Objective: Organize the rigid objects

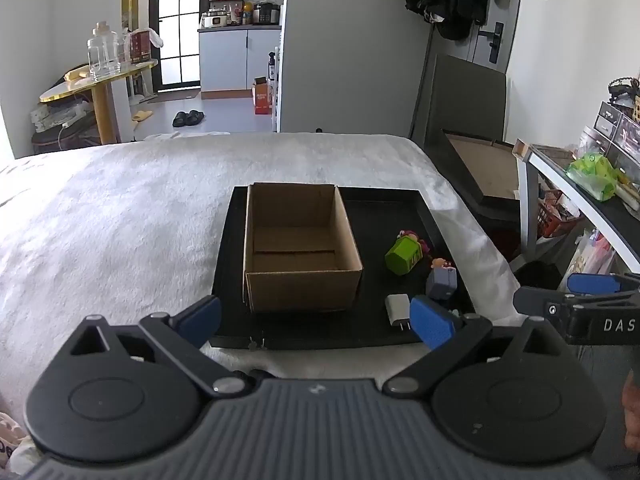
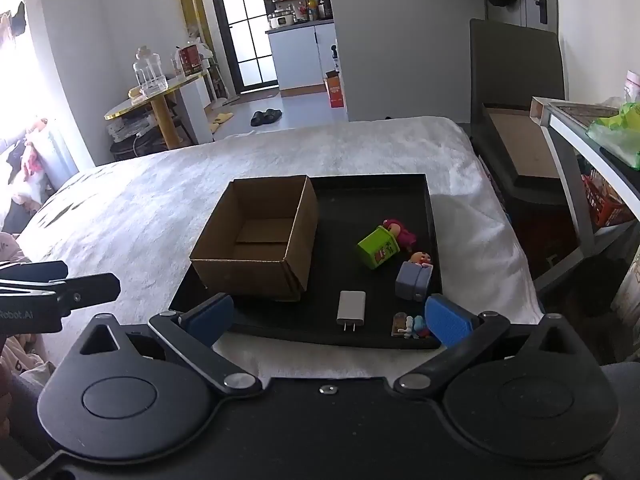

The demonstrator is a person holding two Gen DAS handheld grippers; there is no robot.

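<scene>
An open, empty cardboard box (image 1: pixel 300 248) (image 2: pixel 256 236) stands on the left half of a black tray (image 1: pixel 384 208) (image 2: pixel 372 196) on a white bed. On the tray's right half lie a green toy box with a pink figure (image 1: pixel 404 254) (image 2: pixel 378 246), a grey-purple toy block with a small figure (image 1: pixel 441 282) (image 2: pixel 414 280), a white charger plug (image 1: pixel 398 308) (image 2: pixel 351 306) and a small flat toy (image 2: pixel 410 326). My left gripper (image 1: pixel 316 320) is open and empty before the tray's near edge. My right gripper (image 2: pixel 330 316) is open and empty, also at the near edge.
The white fluffy bed (image 1: pixel 120 220) surrounds the tray. A dark cabinet with a cardboard sheet (image 1: pixel 480 168) and a cluttered shelf (image 1: pixel 592 184) stand to the right. A round table with a glass jar (image 1: pixel 100 76) stands far left.
</scene>
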